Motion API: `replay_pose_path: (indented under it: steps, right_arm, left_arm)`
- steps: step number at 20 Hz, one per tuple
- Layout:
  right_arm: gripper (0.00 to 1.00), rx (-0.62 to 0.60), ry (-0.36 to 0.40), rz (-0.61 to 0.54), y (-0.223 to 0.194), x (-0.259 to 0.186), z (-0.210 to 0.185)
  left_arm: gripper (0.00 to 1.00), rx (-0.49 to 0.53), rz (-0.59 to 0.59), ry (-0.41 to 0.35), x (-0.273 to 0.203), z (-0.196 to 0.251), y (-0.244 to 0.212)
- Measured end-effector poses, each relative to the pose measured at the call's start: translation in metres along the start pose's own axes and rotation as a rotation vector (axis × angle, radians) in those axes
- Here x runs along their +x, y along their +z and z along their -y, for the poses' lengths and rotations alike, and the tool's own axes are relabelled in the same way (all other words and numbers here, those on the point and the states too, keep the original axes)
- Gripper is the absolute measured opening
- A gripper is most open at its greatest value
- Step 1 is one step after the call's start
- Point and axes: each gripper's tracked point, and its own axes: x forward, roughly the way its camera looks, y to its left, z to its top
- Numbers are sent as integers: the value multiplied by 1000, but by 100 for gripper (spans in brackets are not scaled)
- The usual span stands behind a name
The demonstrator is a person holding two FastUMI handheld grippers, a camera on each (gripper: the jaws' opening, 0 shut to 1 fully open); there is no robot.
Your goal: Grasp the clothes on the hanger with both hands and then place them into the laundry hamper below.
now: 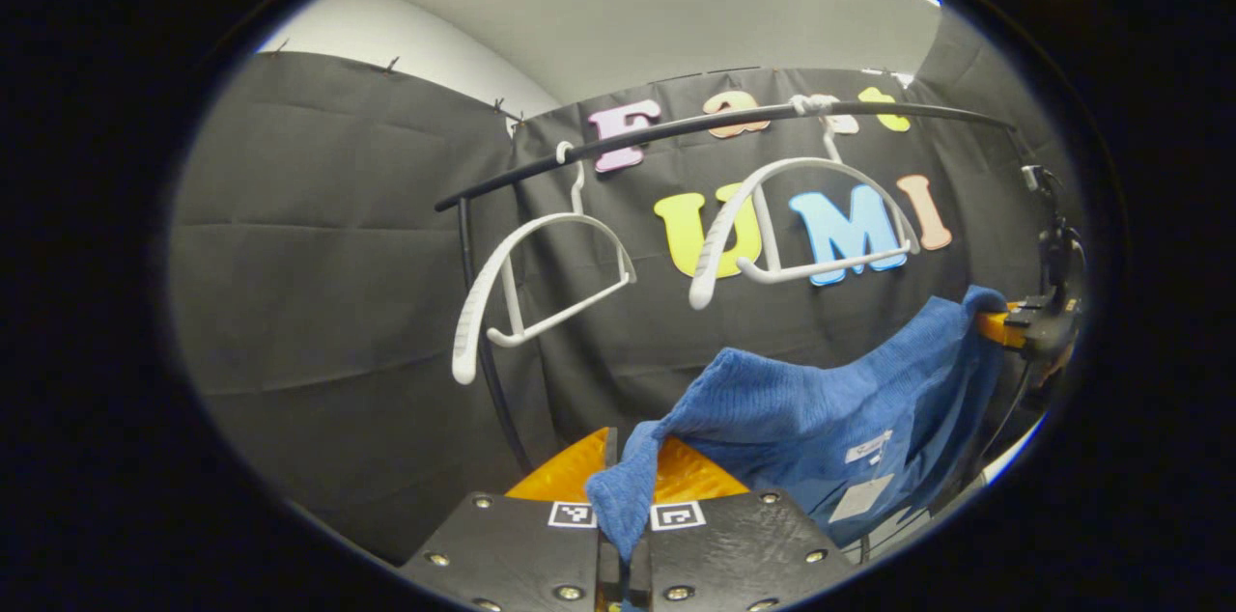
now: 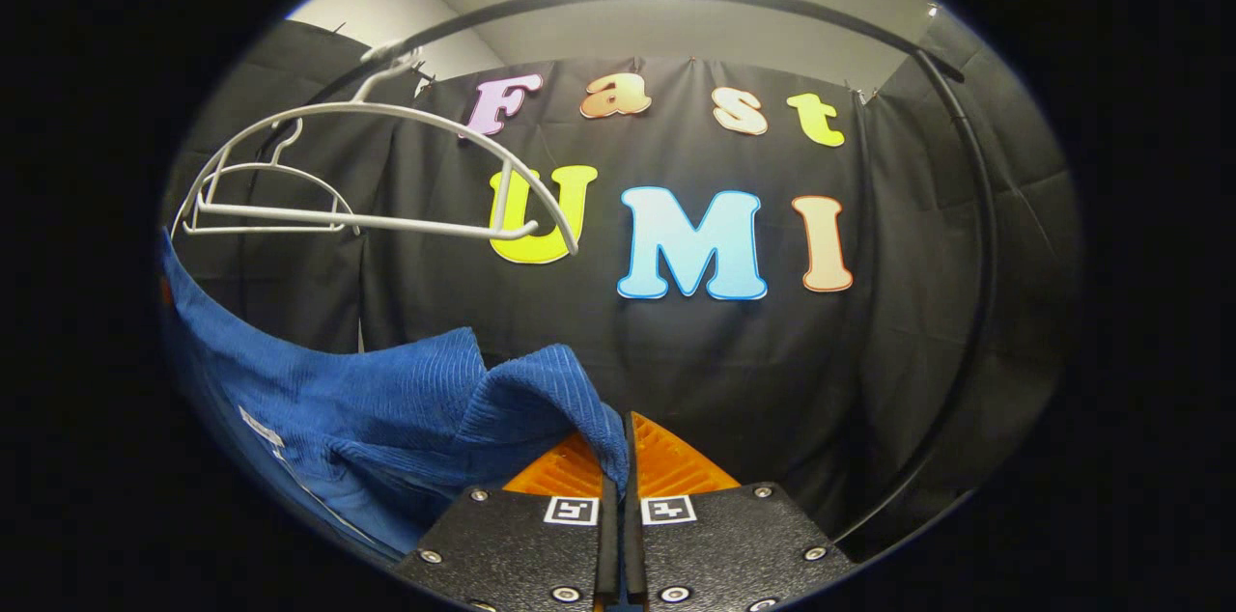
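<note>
Step in hand: garment looks clear of the hangers and hangs between the two grippers — judged as the carry stage, lowering not yet done.
Left gripper (image 1: pixel 623 496): orange fingers pressed together on a fold of the blue knit garment (image 1: pixel 821 409); cloth spills out over the finger tops.
Right gripper (image 2: pixel 623 467): fingers pressed together, pinching another edge of the garment (image 2: pixel 386 390); in the left gripper view it sits far right, cloth bunched at its tip (image 1: pixel 1004 327).
Garment position: slung in a sag between the two pinch points, below the hangers; white tags face outward.
Hangers: two white hangers on the black rail (image 1: pixel 676 129) — the near hanger (image 1: pixel 541 289) and far hanger (image 1: pixel 801 226) both bare, tilted.
Hamper: location cannot be told from here.
Next move (judgement): bring both grippers down together, keeping the span steady so the cloth does not slip, then open over the hamper.
Edges: hanger tips and the rail upright (image 1: pixel 483 342) lie just above and behind the cloth — snag risk if lifted.
Open room: free space appears below and toward the person; black cloth wall behind.
</note>
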Motion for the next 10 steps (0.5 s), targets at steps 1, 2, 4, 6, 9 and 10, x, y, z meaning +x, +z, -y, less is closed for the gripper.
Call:
replay_pose_path:
  steps: [1,2,4,6,9,10]
  right_arm:
    - [2,8,-6,5,3,-11,0]
    - [1,19,-12,11,6,-26,-2]
    - [2,42,-21,28,18,-50,-5]
    - [2,61,-28,50,33,-73,-10]
    - [2,72,-19,83,50,-113,-26]
    - [2,73,-14,95,56,-124,-31]
  left_arm:
    - [4,-7,7,-10,-5,1,3]
    - [9,-13,17,-21,-13,2,6]
    - [5,-24,37,-44,-33,0,15]
    - [4,-45,64,-75,-51,0,25]
    - [9,-59,99,-124,-68,5,40]
    - [9,-66,111,-143,-73,7,41]
